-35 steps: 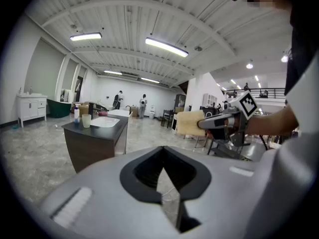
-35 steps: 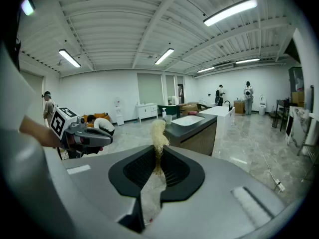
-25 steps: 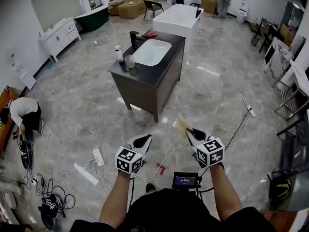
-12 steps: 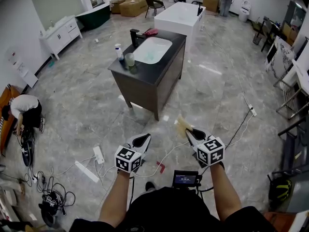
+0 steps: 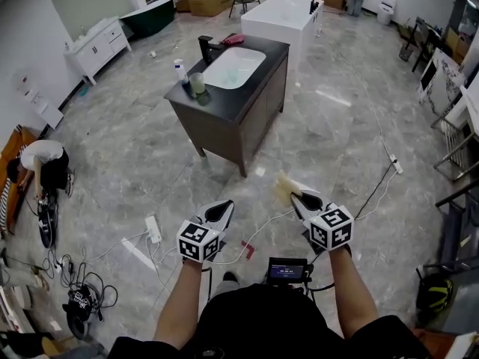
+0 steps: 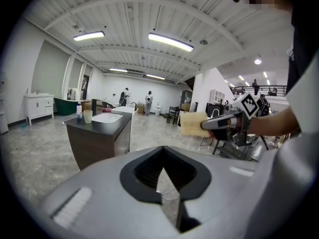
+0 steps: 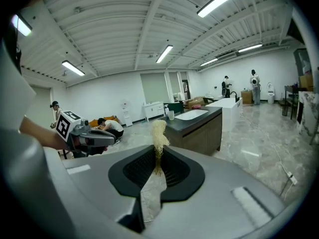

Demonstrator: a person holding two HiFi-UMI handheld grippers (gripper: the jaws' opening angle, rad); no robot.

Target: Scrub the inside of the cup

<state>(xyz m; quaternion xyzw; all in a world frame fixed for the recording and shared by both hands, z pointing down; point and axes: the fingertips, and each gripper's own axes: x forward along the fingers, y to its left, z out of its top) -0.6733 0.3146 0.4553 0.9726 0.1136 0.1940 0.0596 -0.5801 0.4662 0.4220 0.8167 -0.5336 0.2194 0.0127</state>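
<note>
The left gripper [image 5: 219,212] is closed with nothing in it; the right gripper [image 5: 303,198] pinches a yellow sponge [image 5: 284,187] — both well apart from the cup [image 5: 197,83], upright on the dark counter [image 5: 217,108] beside the sink [image 5: 234,67].

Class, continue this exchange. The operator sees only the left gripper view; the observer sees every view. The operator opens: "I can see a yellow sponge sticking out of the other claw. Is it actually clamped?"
Observer: Yes. In the right gripper view the right claw is shut on the sponge, which is pinched edge-on between the jaws.
Operator: Anything underfoot ahead of us?
Observer: The head view shows a white power strip lying just left of the left claw.
Operator: Is anyone close by?
Observer: A person crouches low at the far left of the head view, off to our side.
</note>
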